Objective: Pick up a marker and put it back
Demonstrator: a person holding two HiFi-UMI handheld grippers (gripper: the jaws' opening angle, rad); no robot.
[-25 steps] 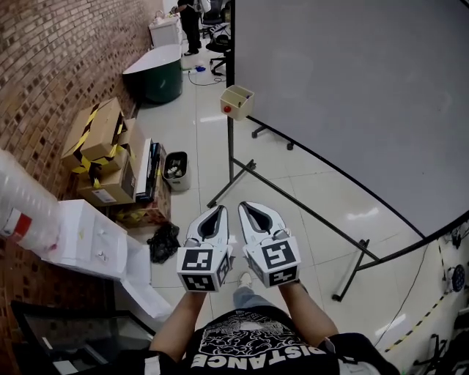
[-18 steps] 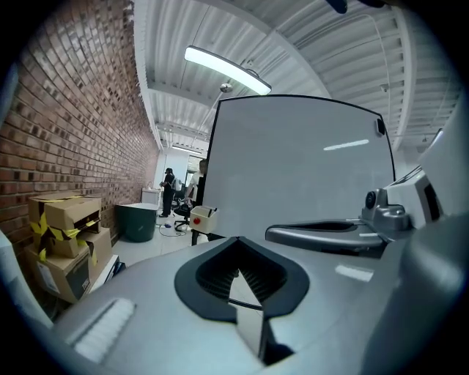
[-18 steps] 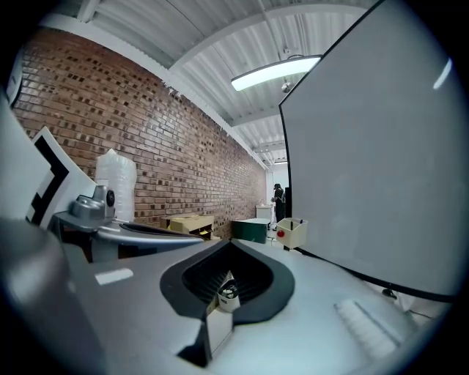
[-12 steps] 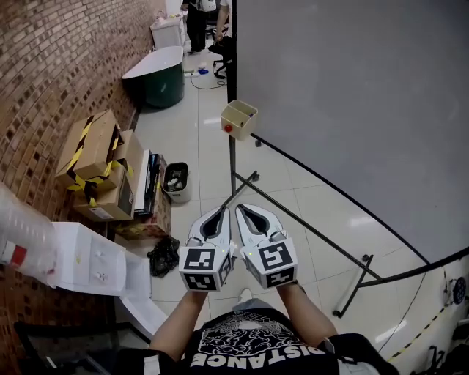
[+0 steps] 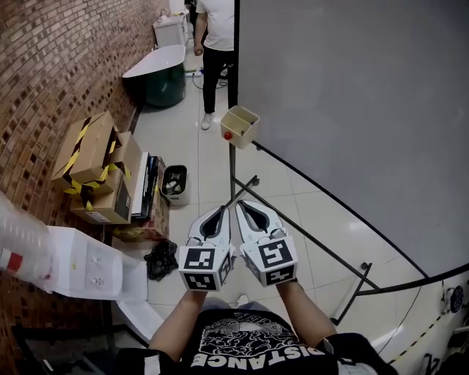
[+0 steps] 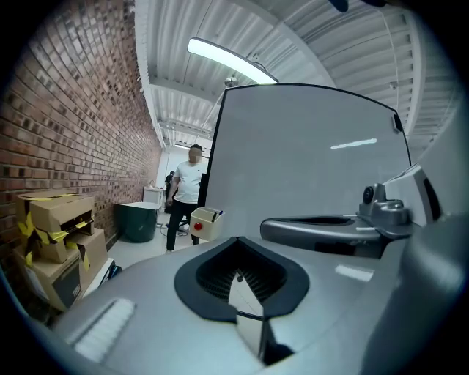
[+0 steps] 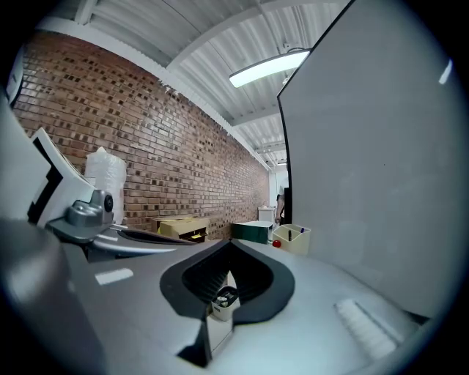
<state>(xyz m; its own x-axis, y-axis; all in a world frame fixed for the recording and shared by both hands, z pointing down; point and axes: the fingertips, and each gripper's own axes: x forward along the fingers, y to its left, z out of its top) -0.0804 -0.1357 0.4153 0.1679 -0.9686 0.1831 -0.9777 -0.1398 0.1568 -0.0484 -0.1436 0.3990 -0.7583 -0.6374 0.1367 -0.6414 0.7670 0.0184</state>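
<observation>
Brick wall (image 5: 44, 73) left, white tile floor (image 5: 183, 146), cardboard boxes (image 5: 91, 157), ceiling strip light (image 6: 231, 62).

Fwd of my left gripper (image 5: 218, 212) & right gripper (image 5: 245, 208), held side by side w/ jaws together & barely any gap btwn them, pale tiled floor (image 5: 183, 139) gives an open lane. Right side is walled off by the big grey-white board on a black frame (image 5: 352, 110); its black floor legs (image 5: 344, 296) spread low on the right. The small beige open-top box (image 5: 239, 126) juts from the frame post, reachable from above. Left side is crowded: taped brown cardboard boxes (image 5: 91, 157), small black bin (image 5: 174, 182), red brick wall (image 5: 66, 66). 1 person in a white shirt (image 5: 218, 22) stands just past the box.
</observation>
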